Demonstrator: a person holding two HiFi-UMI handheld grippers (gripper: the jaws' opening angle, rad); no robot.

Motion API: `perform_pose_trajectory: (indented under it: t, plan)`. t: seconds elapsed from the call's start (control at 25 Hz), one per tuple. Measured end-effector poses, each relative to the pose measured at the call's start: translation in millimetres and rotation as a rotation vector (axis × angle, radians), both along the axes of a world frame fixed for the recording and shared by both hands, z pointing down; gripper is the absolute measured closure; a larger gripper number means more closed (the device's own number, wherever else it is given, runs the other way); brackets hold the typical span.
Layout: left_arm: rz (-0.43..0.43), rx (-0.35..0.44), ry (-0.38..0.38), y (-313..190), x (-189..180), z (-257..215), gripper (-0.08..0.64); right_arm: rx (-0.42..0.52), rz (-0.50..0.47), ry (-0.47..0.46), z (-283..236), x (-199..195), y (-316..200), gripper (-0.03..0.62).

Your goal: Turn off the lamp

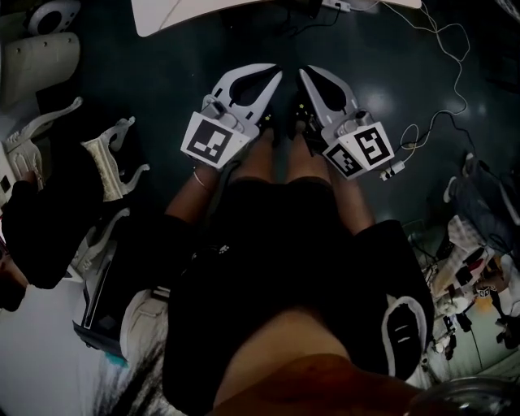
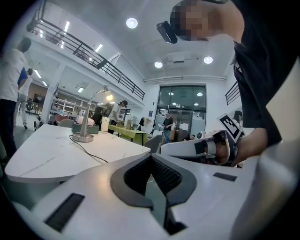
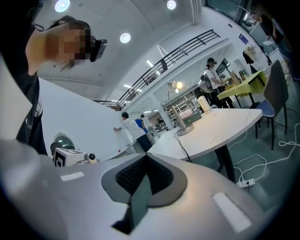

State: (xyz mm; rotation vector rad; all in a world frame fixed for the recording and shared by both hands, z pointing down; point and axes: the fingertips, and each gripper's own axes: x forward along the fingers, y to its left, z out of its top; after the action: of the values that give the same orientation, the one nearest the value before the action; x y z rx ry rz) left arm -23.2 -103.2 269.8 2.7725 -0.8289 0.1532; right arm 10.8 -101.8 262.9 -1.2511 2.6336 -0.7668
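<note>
A silver desk lamp (image 2: 85,136) with a curved neck stands on the white table (image 2: 51,154) some way ahead; its head glows, and its cord trails over the tabletop. The right gripper view shows the same lamp (image 3: 182,123) lit on the table (image 3: 220,124). In the head view both grippers are held close in front of the person's body, side by side and well short of the table edge (image 1: 187,20). My left gripper (image 1: 279,75) (image 2: 151,156) is shut with nothing in it. My right gripper (image 1: 302,71) (image 3: 146,156) is shut and empty too.
White cables and a power strip (image 1: 396,171) lie on the dark floor to the right. White chairs (image 1: 106,162) stand at the left. Several people stand at the far tables, and a green table (image 2: 129,133) is behind the lamp.
</note>
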Motion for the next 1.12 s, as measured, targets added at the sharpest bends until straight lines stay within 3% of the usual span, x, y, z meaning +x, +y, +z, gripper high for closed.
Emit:
perform_pose_trajectory:
  t: [0.44,0.68,1.12]
  plan:
    - [-0.021,-0.035,-0.053,-10,13,43,0.554,-0.022,-0.049,0.03,40,18,-23,0.594]
    - [-0.071,-0.068,-0.035,-22,11,68,0.554,-0.048,-0.041,0.065,72,24,-34,0.594]
    - [-0.155,-0.053,-0.068,-43,8,128,0.554,0.032,-0.033,0.177,122,27,-80,0.593]
